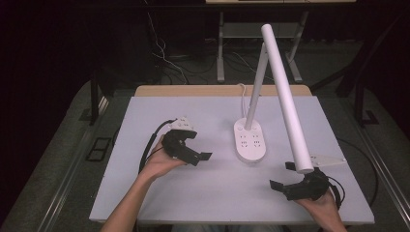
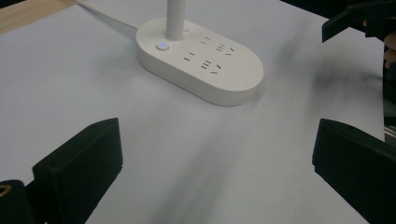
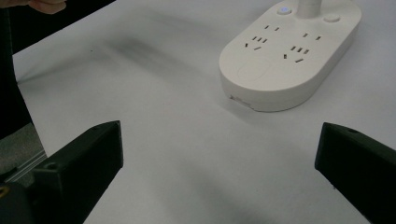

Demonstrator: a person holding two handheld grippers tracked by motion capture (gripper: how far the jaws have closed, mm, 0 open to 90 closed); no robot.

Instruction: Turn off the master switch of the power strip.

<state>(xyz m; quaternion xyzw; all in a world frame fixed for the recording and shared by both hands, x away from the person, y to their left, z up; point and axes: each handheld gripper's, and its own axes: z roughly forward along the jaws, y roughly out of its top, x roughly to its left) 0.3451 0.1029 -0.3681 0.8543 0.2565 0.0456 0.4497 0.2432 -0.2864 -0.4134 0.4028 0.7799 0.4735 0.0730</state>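
Two pairs of tongs hang over the desk, each held in a person's hand. The left tongs stand with their matte black, blocky jaws spread wide and nothing between them; in the left gripper view the two jaws rise from the bottom corners with bare desk in the gap. The right tongs are likewise parted wide and empty, their jaws squared-off plastic slabs with flat inner faces. A black cable loops back from each along the forearm.

Between the two tongs, and a little farther from the person, sits a lamp base: a smooth, white, rounded oval slab, resting flat on the desk. Its top carries four sets of socket slots, all unplugged, and a small round button that glows faintly blue just beside the stem. From that end a slim white stem rises, tilted, and a long, white cylindrical lamp bar slants down from the top toward the right tongs, its blunt round end hanging just above them in the high view. A white cord leaves the base toward the far edge.

The desk is a flat, matte, pale grey sheet with a wooden strip along its far side. A thin white pointed piece lies beside the right tongs.
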